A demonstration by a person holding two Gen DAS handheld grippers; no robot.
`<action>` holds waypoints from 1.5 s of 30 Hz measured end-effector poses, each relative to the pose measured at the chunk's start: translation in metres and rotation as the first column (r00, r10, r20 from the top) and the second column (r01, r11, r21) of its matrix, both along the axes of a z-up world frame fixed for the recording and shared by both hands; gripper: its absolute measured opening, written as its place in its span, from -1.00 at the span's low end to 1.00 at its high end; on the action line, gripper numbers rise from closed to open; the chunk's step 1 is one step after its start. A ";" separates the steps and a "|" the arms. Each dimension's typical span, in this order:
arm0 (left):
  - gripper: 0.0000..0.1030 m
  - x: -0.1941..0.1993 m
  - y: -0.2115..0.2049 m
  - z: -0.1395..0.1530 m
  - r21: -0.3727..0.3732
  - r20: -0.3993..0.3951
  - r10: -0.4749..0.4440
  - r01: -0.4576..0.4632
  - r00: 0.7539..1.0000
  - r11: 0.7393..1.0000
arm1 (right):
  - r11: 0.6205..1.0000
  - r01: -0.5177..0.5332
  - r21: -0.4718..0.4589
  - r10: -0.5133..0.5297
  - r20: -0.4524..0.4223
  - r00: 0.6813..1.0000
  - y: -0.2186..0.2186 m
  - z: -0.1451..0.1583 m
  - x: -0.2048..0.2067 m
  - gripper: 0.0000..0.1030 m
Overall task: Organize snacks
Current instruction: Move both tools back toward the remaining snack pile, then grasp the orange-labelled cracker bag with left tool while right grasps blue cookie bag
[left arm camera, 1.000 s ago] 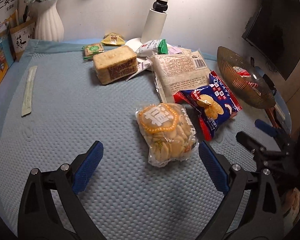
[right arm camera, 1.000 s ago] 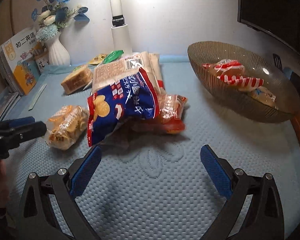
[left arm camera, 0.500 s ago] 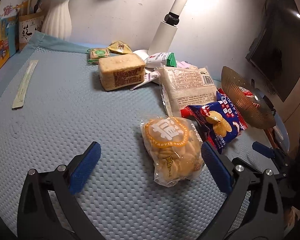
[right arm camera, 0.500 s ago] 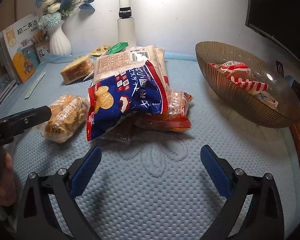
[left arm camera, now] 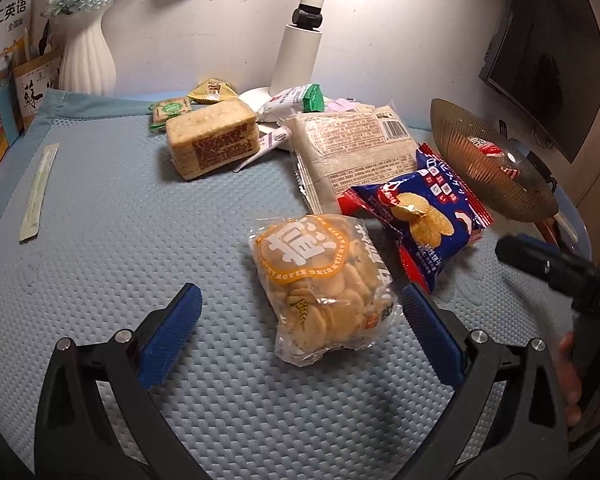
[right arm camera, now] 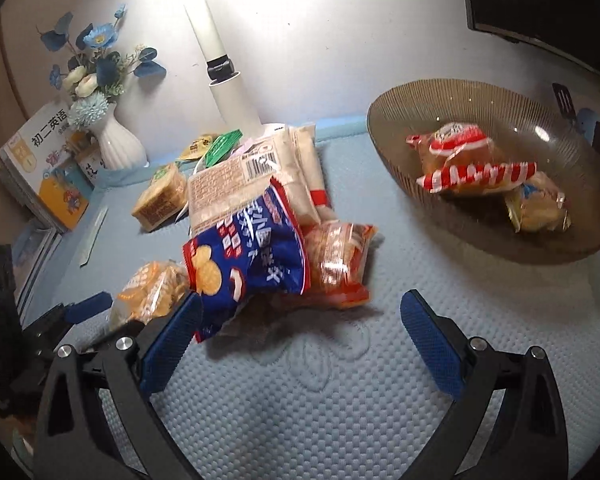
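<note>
Both grippers are spread wide and holding nothing. The left gripper (left arm camera: 298,318) hangs low over the blue textured mat (left arm camera: 112,216), and the clear bag of round yellow crackers (left arm camera: 324,284) lies flat between its blue fingers, much nearer the right-hand finger, though I can't say whether that one touches the wrapper. Just past the cracker bag, on its right, is the blue chip bag (left arm camera: 424,216), propped up on a red-orange pack that mostly hides under it. The right gripper (right arm camera: 300,328) is lined up on that same heap from the other side, with the blue chip bag's (right arm camera: 252,256) bottom corner close to its left finger and the orange-red pack (right arm camera: 340,260) farther in, clear of the tips. Behind the chip bag lies a big pale packet (left arm camera: 352,152) with a barcode, then a tan brick of biscuits (left arm camera: 214,140), with some small green and yellow sachets (left arm camera: 190,102) at the foot of a white lamp post (left arm camera: 300,48). Off to the right of the chip bag, well apart from it, sits the ribbed brown glass bowl (right arm camera: 452,108), with a red-and-white striped snack (right arm camera: 472,168) and a yellow pack (right arm camera: 538,208) inside. A white vase (left arm camera: 86,60) with blue flowers stands in the far left corner.
</note>
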State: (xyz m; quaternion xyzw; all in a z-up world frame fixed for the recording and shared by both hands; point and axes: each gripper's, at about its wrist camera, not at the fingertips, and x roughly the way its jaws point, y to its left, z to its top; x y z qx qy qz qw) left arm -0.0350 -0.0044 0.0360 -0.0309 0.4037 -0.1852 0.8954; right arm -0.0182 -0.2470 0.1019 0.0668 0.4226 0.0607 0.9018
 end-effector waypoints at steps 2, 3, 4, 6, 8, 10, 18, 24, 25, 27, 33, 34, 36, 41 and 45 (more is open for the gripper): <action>0.93 -0.001 -0.006 0.004 0.006 -0.006 0.000 0.000 1.000 1.000 | 1.000 0.001 -0.027 0.000 0.028 1.000 0.008 0.005 0.013 0.91; 0.93 -0.001 -0.009 0.007 0.019 -0.003 0.000 0.000 1.000 1.000 | 1.000 0.004 -0.028 -0.003 0.046 0.999 0.010 0.004 0.018 0.91; 0.93 0.000 -0.014 0.008 0.045 0.005 -0.001 0.000 1.000 0.999 | 0.999 0.013 -0.035 -0.011 0.060 0.998 0.012 0.003 0.023 0.91; 0.93 0.000 -0.026 0.010 0.127 0.042 -0.003 -0.003 0.999 0.992 | 0.997 0.030 -0.064 -0.025 0.081 0.996 0.017 -0.006 0.032 0.91; 0.93 0.002 -0.033 0.006 0.176 0.058 -0.004 -0.006 0.998 0.984 | 0.998 0.013 -0.054 -0.008 0.083 0.996 0.018 -0.016 0.036 0.87; 0.93 0.005 -0.034 -0.001 0.162 0.044 0.000 -0.007 0.999 0.987 | 0.999 -0.010 -0.035 0.012 0.073 0.997 0.020 -0.027 0.035 0.74; 0.91 0.009 -0.027 -0.006 0.150 0.024 0.028 -0.031 0.999 0.988 | 0.999 -0.036 -0.028 0.039 0.119 0.992 0.022 -0.023 0.024 0.42; 0.91 0.006 -0.036 -0.006 0.199 0.043 0.014 -0.023 0.999 0.980 | 0.999 -0.048 -0.005 0.049 0.116 0.992 0.021 -0.024 0.023 0.37; 0.91 0.006 -0.036 -0.006 0.198 0.041 0.018 -0.025 0.999 0.980 | 0.999 -0.047 -0.007 0.047 0.117 0.992 0.021 -0.024 0.023 0.37; 0.91 0.008 -0.034 -0.006 0.189 0.035 0.027 -0.033 0.999 0.981 | 0.999 -0.054 -0.005 0.054 0.120 0.991 0.021 -0.023 0.023 0.25; 0.91 0.010 -0.031 -0.005 0.174 0.028 0.034 -0.038 0.999 0.984 | 0.998 -0.056 0.034 0.053 0.100 0.994 0.017 -0.021 0.007 -0.08; 0.91 0.010 -0.031 -0.004 0.172 0.032 0.035 -0.040 0.999 0.984 | 0.998 -0.046 0.050 0.041 0.090 0.995 0.015 -0.022 0.000 -0.11; 0.91 0.009 -0.029 -0.003 0.164 0.037 0.038 -0.044 0.999 0.985 | 0.997 -0.031 0.075 0.026 0.068 0.997 0.012 -0.024 -0.014 -0.15; 0.91 0.007 -0.022 -0.002 0.129 0.038 0.054 -0.058 0.998 0.990 | 0.994 -0.046 0.103 0.043 0.024 0.999 0.017 -0.026 -0.050 -0.08; 0.91 0.010 -0.014 -0.002 0.098 0.015 0.079 -0.080 0.997 0.992 | 0.993 -0.091 0.072 0.094 -0.037 0.995 0.022 -0.034 -0.073 0.07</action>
